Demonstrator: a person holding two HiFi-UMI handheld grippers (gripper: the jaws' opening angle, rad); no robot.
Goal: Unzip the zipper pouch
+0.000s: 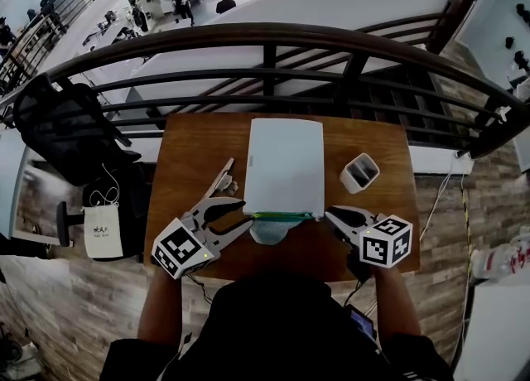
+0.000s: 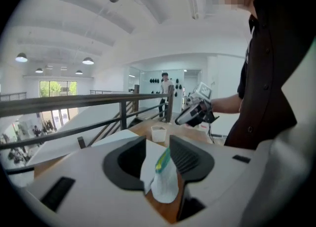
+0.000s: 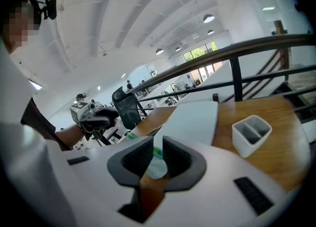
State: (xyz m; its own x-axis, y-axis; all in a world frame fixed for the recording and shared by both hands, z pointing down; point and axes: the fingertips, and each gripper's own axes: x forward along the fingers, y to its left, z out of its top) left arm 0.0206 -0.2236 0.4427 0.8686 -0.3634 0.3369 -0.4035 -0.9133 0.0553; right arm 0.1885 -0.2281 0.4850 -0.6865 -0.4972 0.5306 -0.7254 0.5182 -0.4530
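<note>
**Both grippers at the zipper ends, neither clamped**

We see the zipper pouch (image 1: 286,164) lying flat in the middle of the wooden table (image 1: 190,156). It is white, and its green zipper (image 1: 281,216) runs along the edge nearest us. A pale rounded flap (image 1: 267,232) sticks out just below the zipper line.

The left gripper (image 2: 157,141) is at the zipper's left end. Its jaws are clearly apart, with the pouch corner and green zipper tape between them, not pinched.

The right gripper (image 3: 158,141) is at the zipper's right end. Its jaws are only a slit apart, with the pouch edge and a bit of green in the slit; we read that as let go.

A white two-compartment container (image 1: 359,172) stands to the right of the pouch, apart from it. A dark railing (image 1: 265,40) runs behind the table's far edge.
</note>
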